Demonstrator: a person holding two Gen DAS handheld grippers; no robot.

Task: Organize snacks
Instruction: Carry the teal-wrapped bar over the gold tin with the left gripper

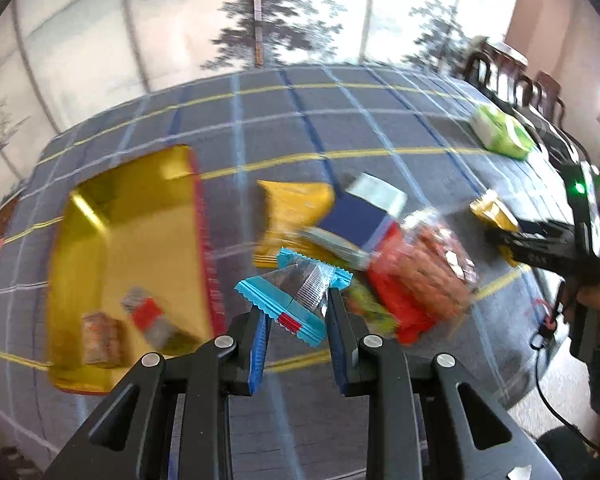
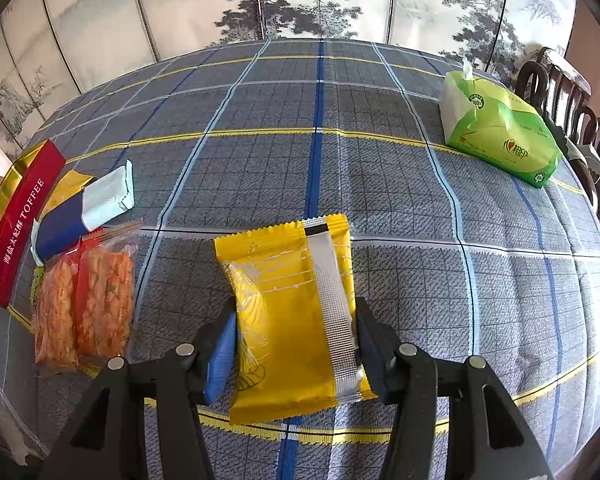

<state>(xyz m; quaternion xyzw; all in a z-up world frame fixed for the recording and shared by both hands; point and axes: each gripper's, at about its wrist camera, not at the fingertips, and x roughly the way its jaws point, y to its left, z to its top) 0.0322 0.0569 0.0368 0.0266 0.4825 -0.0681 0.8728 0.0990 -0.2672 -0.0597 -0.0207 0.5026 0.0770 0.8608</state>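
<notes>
My left gripper [image 1: 296,312] is shut on a blue-edged clear snack packet [image 1: 298,294], held above the table between the gold tin box [image 1: 112,240] and the snack pile. The tin holds two small packets [image 1: 152,320]. The pile has a yellow packet [image 1: 296,204], a navy-and-white bar [image 1: 364,208] and a red bag of orange twists [image 1: 424,276]. My right gripper [image 2: 294,336] is shut on a yellow snack packet [image 2: 288,312] lying on the cloth. It shows in the left wrist view [image 1: 496,216]. The twists bag [image 2: 84,300] and navy bar [image 2: 84,212] lie to its left.
A green tissue pack [image 2: 496,136] lies at the far right of the plaid tablecloth [image 2: 320,160]. The tin's red TOFFEE side [image 2: 20,224] shows at the left edge. Dark wooden chairs [image 2: 560,88] stand beyond the table's right side. A painted folding screen stands behind.
</notes>
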